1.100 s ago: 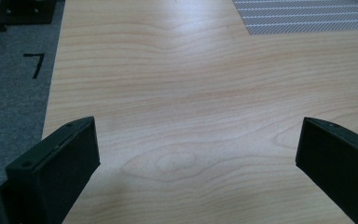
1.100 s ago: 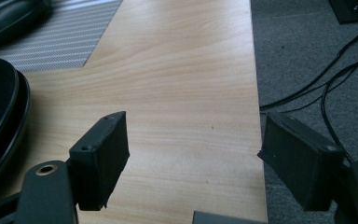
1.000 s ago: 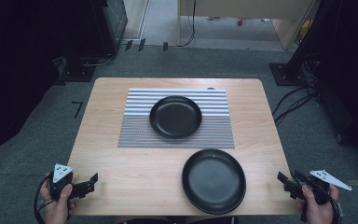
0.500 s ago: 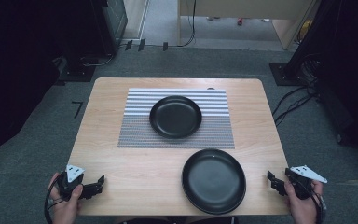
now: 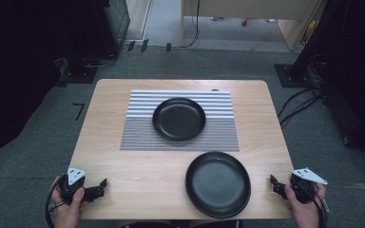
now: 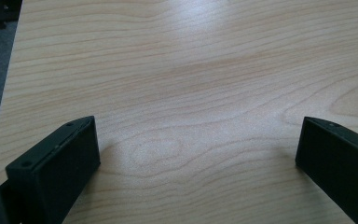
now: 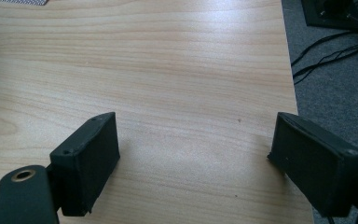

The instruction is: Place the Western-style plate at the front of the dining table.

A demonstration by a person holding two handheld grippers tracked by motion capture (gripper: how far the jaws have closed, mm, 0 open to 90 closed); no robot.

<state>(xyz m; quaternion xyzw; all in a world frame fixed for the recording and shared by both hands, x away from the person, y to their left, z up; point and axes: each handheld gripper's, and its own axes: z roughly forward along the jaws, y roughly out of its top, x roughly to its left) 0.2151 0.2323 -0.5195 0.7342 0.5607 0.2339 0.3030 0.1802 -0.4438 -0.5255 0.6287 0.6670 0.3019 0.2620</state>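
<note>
A small black plate (image 5: 178,118) rests on a striped grey-and-white placemat (image 5: 138,135) at the middle of the wooden table (image 5: 123,166). A larger black plate (image 5: 217,184) lies on bare wood near the front edge, right of centre. My left gripper (image 5: 100,187) is held at the front left corner, pointing right. In the left gripper view it (image 6: 198,154) stands open over bare wood. My right gripper (image 5: 274,185) is at the front right edge, just right of the larger plate. In the right gripper view it (image 7: 193,149) is also open with nothing between its jaws.
Grey carpet (image 5: 38,142) surrounds the table. Black cables (image 5: 297,102) trail on the floor at the right, and dark equipment (image 5: 90,38) stands at the back left. The table's right edge (image 7: 289,70) runs close to my right gripper.
Both hands have edged inward toward the table's front edge; the right gripper came up and left. The plates have not moved.
</note>
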